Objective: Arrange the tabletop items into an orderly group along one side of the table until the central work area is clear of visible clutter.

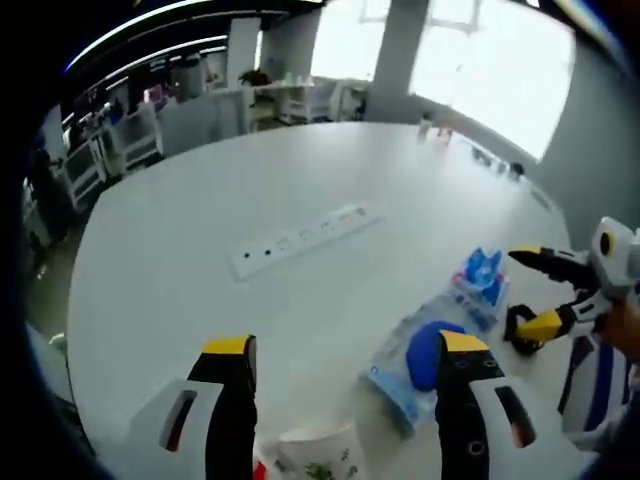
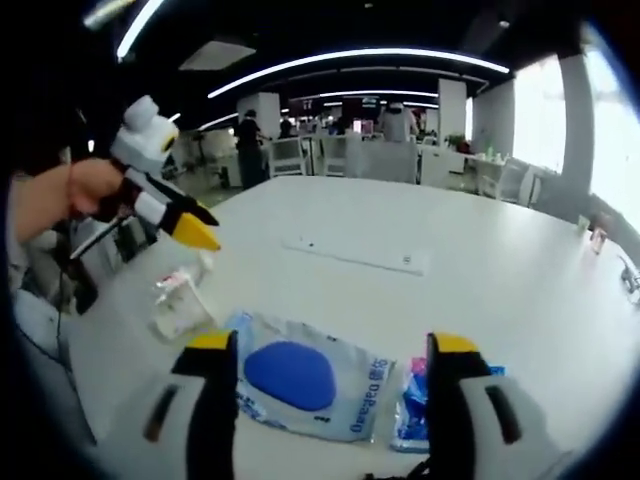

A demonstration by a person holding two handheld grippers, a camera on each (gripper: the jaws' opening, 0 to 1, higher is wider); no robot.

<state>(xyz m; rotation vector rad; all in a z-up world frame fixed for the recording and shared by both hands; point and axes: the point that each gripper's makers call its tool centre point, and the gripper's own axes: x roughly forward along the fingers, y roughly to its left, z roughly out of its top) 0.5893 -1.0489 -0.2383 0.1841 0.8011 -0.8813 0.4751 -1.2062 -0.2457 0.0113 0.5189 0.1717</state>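
Observation:
A clear plastic bag holding a round blue item (image 1: 425, 358) (image 2: 300, 378) lies on the white table (image 1: 200, 230) (image 2: 480, 240), just ahead of both grippers. Beside the bag lies a small blue packet (image 1: 480, 275) (image 2: 412, 400). A white paper cup (image 1: 320, 452) stands low between my left gripper's jaws; in the right gripper view a pale cup-like thing (image 2: 180, 302) stands under the left gripper. My left gripper (image 1: 345, 345) (image 2: 203, 226) is open and empty, held by a hand (image 2: 75, 190). My right gripper (image 2: 332, 342) (image 1: 535, 290) is open and empty over the bag's near edge.
A long white power strip (image 1: 305, 238) (image 2: 355, 258) lies flat in the middle of the table. Small items (image 1: 440, 128) (image 2: 592, 232) sit along the far edge by the windows. A black loop (image 1: 520, 332) lies under the right gripper. Chairs and desks stand beyond the table.

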